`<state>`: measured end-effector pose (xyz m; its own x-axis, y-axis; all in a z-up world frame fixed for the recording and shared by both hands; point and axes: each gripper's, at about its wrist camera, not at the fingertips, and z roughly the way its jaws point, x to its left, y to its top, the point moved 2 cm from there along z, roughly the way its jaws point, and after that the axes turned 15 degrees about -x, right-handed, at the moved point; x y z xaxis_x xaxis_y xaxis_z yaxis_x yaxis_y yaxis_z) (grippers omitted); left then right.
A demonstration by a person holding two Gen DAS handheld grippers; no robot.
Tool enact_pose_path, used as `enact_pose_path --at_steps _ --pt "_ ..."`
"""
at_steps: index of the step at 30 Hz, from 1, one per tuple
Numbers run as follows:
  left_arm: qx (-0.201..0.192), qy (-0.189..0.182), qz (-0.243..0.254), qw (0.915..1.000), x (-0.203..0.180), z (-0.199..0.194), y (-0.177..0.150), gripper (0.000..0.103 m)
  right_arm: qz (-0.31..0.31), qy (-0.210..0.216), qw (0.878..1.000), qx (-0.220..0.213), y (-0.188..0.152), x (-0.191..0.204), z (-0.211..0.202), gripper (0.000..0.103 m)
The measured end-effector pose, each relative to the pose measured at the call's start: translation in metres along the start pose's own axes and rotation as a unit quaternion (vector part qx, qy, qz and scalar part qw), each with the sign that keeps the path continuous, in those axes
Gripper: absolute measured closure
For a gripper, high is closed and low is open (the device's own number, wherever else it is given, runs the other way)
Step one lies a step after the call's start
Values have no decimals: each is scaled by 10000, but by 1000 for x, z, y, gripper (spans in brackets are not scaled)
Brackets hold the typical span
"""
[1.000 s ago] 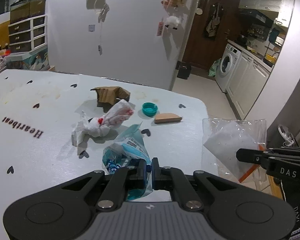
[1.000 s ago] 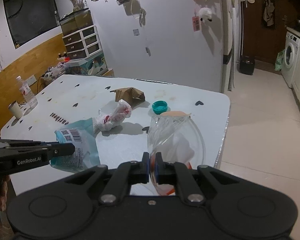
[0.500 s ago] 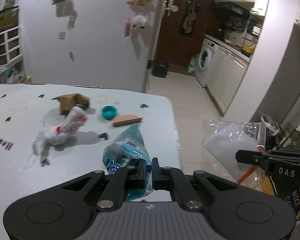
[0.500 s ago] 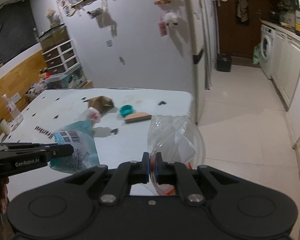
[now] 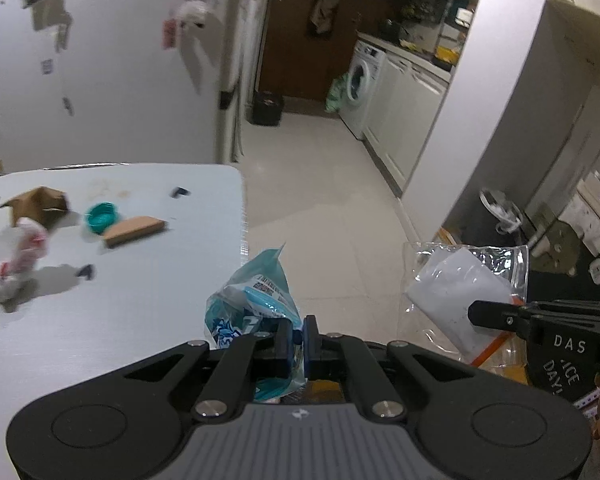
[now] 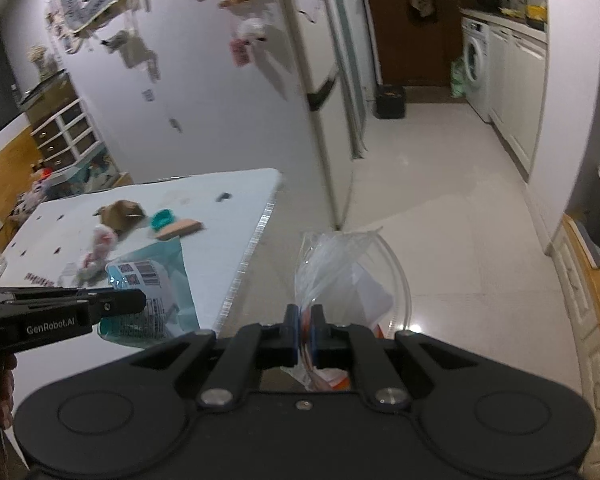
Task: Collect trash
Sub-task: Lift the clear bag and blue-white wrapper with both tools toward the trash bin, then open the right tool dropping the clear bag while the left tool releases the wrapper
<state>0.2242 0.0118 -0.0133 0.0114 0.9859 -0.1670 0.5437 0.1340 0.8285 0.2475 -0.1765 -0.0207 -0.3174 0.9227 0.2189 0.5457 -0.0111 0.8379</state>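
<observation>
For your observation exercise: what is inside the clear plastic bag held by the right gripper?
Through the clear plastic bag, pinched shut in the right gripper, a white sheet or paper-like piece shows, with something orange near the bottom. The bag's lowest part is hidden behind the gripper body.

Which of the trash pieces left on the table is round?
The teal cap, lying between the brown cardboard scrap and the tan wedge; both are angular.
</observation>
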Motion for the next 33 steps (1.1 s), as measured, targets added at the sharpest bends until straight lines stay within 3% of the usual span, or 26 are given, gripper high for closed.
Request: enact_pose_path --at_steps 9,20,26,33 --pt "542 -266 132 9981 -53 64 -19 99 280 -358 9984 322 -16 -76 9 97" --pt "1309 -519 256 9897 -104 143 -61 99 668 -773 9905 918 -54 -158 36 97" --pt "1880 -423 258 9809 -110 178 -99 99 856 -946 9830 1317 -83 -189 60 97" --pt "2392 -173 209 9706 -101 214 -139 99 958 -806 9756 1801 -121 -197 100 97"
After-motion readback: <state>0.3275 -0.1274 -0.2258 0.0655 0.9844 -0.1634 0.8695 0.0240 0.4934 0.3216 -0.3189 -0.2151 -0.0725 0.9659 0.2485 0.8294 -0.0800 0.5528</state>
